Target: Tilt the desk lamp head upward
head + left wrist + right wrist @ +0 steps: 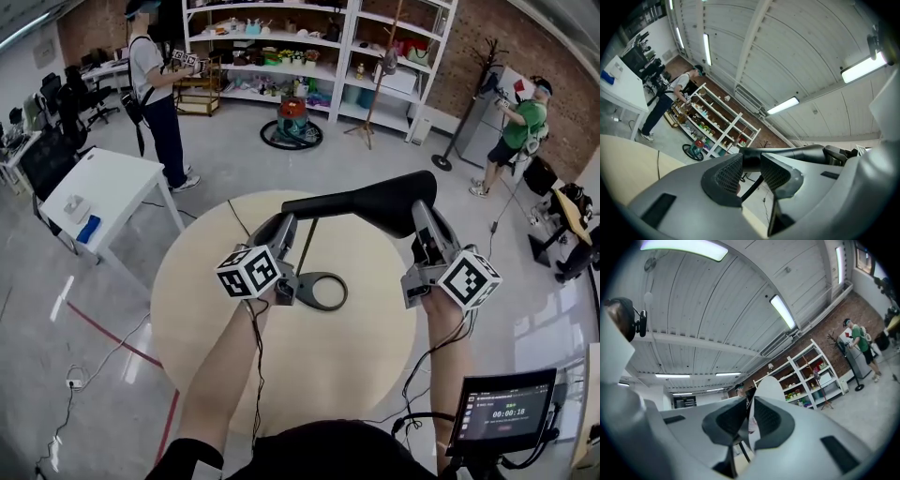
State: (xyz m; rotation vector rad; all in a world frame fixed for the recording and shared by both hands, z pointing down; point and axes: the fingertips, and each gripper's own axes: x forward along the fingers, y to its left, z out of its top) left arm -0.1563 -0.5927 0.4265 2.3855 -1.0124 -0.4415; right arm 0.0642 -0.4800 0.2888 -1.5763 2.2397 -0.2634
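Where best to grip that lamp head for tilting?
Its wide, flat end: the lamp head is thin there, so pinch it from the near side, as the right hand-held gripper does; the left hand-held gripper holds the narrow end.

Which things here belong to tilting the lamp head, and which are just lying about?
Job: desk lamp head; lamp base; left gripper and right gripper, both clamped on the head.

Lying about: white desk; shelving; screen.
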